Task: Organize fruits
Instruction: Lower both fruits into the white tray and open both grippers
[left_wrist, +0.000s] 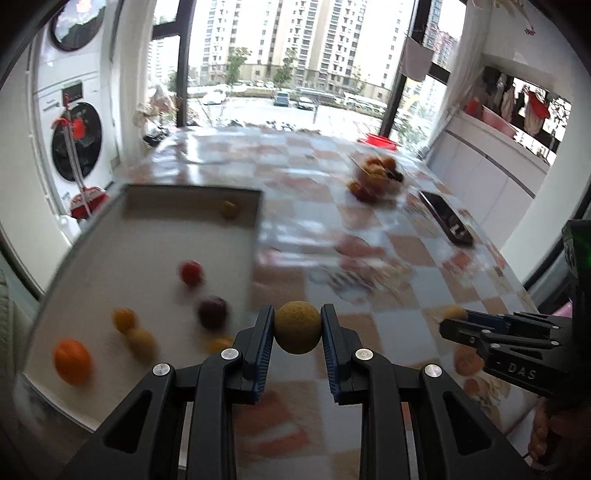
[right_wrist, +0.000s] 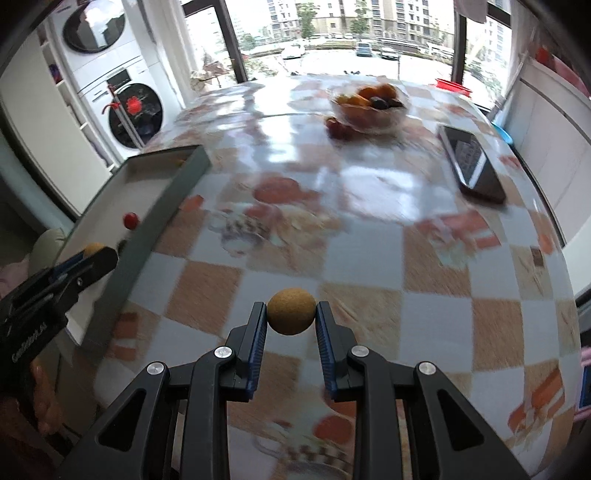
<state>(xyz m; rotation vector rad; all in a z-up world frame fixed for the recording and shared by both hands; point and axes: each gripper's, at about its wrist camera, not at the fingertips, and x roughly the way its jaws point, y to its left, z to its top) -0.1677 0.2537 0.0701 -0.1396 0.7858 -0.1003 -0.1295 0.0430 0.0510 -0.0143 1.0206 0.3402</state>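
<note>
The left gripper (left_wrist: 297, 326) is clamped on a round tan-yellow fruit (left_wrist: 297, 327), held at its fingertips just right of the tray's near right corner. The right gripper (right_wrist: 291, 312) is clamped on a second round tan fruit (right_wrist: 291, 311), held above the checkered tablecloth (right_wrist: 369, 258). Both fruits are near-spherical; no long axis or pointing direction can be determined.

Containers:
- The white tray (left_wrist: 110, 258) with grey walls lies at 9 to 10 o'clock in the left wrist view. It holds an orange (left_wrist: 72, 361), a small orange fruit (left_wrist: 124, 319), a tan fruit (left_wrist: 142, 341) touching it, a red fruit (left_wrist: 191, 273), a dark purple fruit (left_wrist: 212, 311) and a yellow fruit (left_wrist: 229, 209) near the far wall. All are motion-blurred.
- The clear glass bowl (right_wrist: 369, 105) stands at 12 to 1 o'clock in the right wrist view, holding orange and dark fruits. Reddish fruit (right_wrist: 338, 127) lies on the table touching its left side.

Surroundings:
- A smartphone (right_wrist: 472, 162) lies at 2 o'clock, right of the bowl.
- Stacked washing machines (right_wrist: 122, 92) stand at 10 o'clock beyond the table.
- A red basin (left_wrist: 376, 141) sits at the far table edge.
</note>
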